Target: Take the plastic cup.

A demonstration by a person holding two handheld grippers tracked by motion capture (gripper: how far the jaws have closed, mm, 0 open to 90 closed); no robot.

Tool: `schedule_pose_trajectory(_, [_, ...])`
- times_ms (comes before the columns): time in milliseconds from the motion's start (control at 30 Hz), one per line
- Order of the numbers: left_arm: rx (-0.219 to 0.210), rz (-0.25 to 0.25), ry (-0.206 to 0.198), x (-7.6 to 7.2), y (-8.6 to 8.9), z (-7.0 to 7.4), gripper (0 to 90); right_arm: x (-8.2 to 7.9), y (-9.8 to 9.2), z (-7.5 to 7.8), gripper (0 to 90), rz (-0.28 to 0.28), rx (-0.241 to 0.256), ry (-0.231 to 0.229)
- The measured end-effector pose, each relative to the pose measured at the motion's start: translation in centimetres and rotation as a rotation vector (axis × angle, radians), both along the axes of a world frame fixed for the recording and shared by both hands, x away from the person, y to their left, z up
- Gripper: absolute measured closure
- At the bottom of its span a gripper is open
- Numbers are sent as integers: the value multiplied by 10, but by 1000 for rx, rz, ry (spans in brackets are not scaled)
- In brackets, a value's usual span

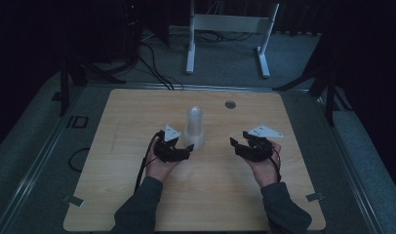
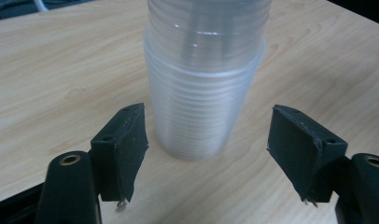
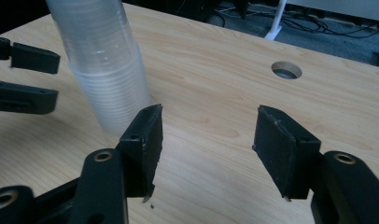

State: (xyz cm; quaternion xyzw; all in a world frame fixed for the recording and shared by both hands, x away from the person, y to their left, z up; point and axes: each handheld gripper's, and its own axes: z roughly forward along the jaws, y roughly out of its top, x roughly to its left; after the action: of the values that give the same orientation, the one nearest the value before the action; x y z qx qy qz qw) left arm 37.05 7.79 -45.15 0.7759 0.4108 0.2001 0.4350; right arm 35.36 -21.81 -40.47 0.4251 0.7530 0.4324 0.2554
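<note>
Where the high view looks down, a stack of clear cups [image 1: 195, 127] stands mid-table [image 1: 137, 112], left gripper [image 1: 185, 148] just beside its base, right gripper [image 1: 236, 145] well apart. Left gripper view: jaws spread wide, stack [image 2: 201, 79] just ahead, untouched. Right gripper view: jaws parted, empty, over bare wood.

Light wooden table [image 1: 137, 204], stack of clear cups [image 1: 195, 127] upright

One stack of clear cups [image 1: 195, 127], two claws, one table [image 1: 137, 117] with one hole [image 1: 229, 104].
</note>
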Motion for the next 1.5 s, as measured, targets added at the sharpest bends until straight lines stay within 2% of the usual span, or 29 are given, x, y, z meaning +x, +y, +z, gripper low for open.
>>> schedule_pose_trajectory(367, [-17, 35, -5, 12, 0, -3, 268, 7, 16, 12, 384, 37, 4, -10])
schedule_pose_trajectory(533, [-32, 32, -9, 15, 0, -4, 265, 11, 26, 18, 384, 56, 9, -19])
schedule_pose_trajectory(633, [-51, 31, -5, 16, 0, -5, 221, 12, 33, 21, 385, 72, 6, -28])
schedule_pose_trajectory(800, [-53, 20, -2, 19, -4, -8, 192, 16, 43, 24, 407, 91, 6, -34])
schedule_pose_trajectory(933, [-54, 20, -12, 22, -6, -10, 183, 20, 49, 26, 411, 105, 17, -37])
schedule_pose_trajectory(1133, [-81, 14, -28, 26, -9, -13, 171, 26, 56, 29, 393, 122, 44, -32])
schedule_pose_trajectory(1367, [-80, 13, -40, 30, -13, -16, 166, 33, 61, 29, 390, 138, 72, -19])
schedule_pose_trajectory(1500, [-99, 10, -55, 30, -14, -16, 165, 36, 63, 29, 387, 148, 83, -16])
